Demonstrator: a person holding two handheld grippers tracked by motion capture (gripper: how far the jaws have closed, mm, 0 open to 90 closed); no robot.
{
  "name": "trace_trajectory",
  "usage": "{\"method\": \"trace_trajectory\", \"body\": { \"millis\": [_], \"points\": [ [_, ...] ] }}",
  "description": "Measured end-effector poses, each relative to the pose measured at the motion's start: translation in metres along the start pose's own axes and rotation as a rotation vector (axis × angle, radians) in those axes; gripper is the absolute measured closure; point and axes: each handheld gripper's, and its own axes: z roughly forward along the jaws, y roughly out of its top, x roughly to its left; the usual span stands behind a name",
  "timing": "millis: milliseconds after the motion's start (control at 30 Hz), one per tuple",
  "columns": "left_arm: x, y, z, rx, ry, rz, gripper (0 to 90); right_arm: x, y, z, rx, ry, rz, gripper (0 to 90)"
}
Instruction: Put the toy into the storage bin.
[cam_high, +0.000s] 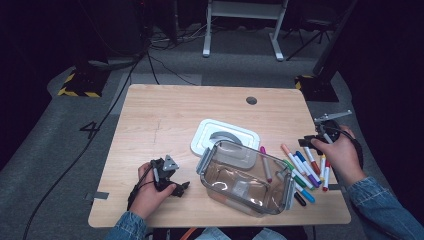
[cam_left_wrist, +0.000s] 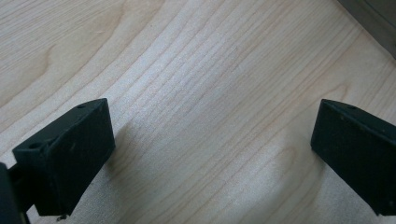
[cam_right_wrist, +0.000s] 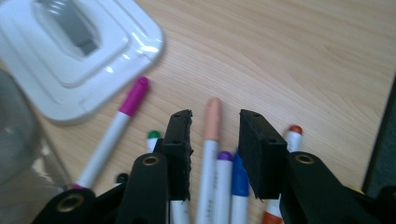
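Observation:
A clear plastic container (cam_high: 235, 192) stands at the table's front middle, with its white lid (cam_high: 210, 131) flat behind it. Several coloured markers (cam_high: 306, 167) lie in a loose bunch to its right, and a pink-capped marker (cam_high: 265, 162) lies against the container's side. My right gripper (cam_high: 307, 142) hovers at the far end of the bunch. In the right gripper view its jaws (cam_right_wrist: 215, 135) stand apart over a peach-capped marker (cam_right_wrist: 212, 121) without touching it. The lid (cam_right_wrist: 70, 60) and pink-capped marker (cam_right_wrist: 116, 126) lie ahead on the left. My left gripper (cam_high: 181, 188) rests front left, with its jaws (cam_left_wrist: 210, 154) wide open over bare wood.
A round cable hole (cam_high: 251, 100) sits near the table's far edge. The table's right edge (cam_right_wrist: 379, 154) runs close beside the markers. The container's wall (cam_right_wrist: 18, 140) shows at the left of the right gripper view. Bare wood (cam_high: 160, 120) stretches across the far left.

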Motion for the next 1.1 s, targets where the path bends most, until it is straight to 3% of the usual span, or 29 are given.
{"method": "trace_trajectory", "body": {
  "millis": [200, 533, 800, 1100],
  "points": [
    [0.000, 0.000, 0.000, 0.001, 0.000, 0.000, 0.0, -0.029, -0.016, 0.016, 0.033, -0.030, 0.087, 65.3],
    [0.000, 0.000, 0.000, 0.000, 0.000, 0.000, 0.0, -0.050, -0.036, 0.039, 0.090, -0.056, 0.156, 65.5],
    [0.000, 0.000, 0.000, 0.000, 0.000, 0.000, 0.0, -0.055, -0.045, 0.055, 0.134, -0.062, 0.203, 66.5],
    [0.000, 0.000, 0.000, 0.000, 0.000, 0.000, 0.0, -0.049, -0.048, 0.071, 0.168, -0.064, 0.192, 72.4]
  ]
}}
